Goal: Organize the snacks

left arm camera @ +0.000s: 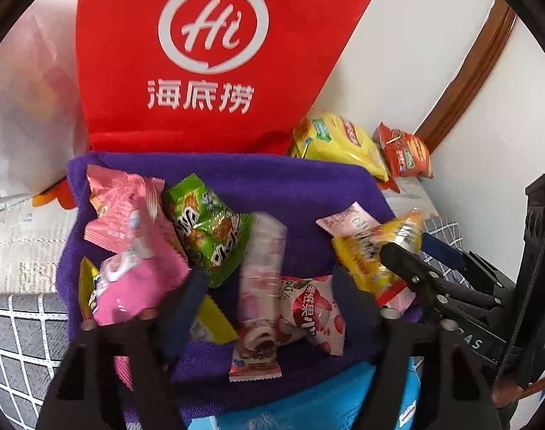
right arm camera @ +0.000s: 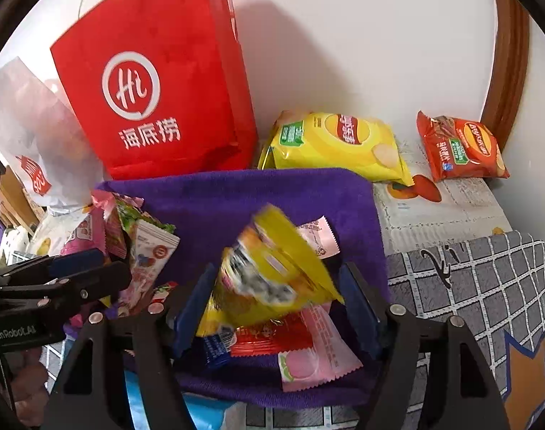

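Most small snack packets lay piled on the purple towel [right arm camera: 236,193], while two chip bags [right arm camera: 337,143] waited behind it. The left gripper [left arm camera: 269,308] and right gripper [right arm camera: 276,304] both stood open, gripping nothing; a blurred yellow packet [right arm camera: 272,268] lay between the right's jaws.

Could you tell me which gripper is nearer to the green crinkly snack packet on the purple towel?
Left. The left gripper hangs just below the green crinkly snack packet; the right gripper is over the towel's other side.

White wall [right arm camera: 362,53] behind; brown wooden trim [right arm camera: 509,64] at right.
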Demonstrator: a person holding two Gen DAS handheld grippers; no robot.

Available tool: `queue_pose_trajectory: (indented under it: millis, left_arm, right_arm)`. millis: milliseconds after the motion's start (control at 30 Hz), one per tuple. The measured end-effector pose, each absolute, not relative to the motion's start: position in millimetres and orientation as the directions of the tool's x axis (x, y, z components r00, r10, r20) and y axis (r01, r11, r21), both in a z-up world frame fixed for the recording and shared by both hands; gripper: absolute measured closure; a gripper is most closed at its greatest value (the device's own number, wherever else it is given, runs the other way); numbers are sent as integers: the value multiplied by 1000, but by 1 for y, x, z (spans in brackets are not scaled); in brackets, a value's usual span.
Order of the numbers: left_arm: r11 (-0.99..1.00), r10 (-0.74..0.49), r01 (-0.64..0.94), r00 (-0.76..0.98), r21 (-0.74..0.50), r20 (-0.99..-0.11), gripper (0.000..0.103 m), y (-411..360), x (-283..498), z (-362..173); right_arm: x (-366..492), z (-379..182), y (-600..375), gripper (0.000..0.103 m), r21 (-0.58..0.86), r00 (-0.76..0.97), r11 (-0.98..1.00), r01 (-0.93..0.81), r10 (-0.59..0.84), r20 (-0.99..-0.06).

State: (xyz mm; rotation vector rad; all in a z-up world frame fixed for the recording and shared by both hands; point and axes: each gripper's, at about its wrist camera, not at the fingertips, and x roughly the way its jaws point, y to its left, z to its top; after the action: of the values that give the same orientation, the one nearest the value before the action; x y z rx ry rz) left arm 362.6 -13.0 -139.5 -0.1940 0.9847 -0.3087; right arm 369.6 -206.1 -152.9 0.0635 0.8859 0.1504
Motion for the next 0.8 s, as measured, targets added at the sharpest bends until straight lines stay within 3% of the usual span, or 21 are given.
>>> queue_pose_trajectory:
  millis: [467,800]
  left_arm:
    - [957,-283,117,577,-266,-766,27,8,303,-92]
    - [971,-232,112,636,-210,-736,18,15,223,-50]
  right_arm:
    - [314,-93,-208,28,105,675,991,-88,136,-725]
    - [235,-41,-203,28,78,707,993,-92,120,-696]
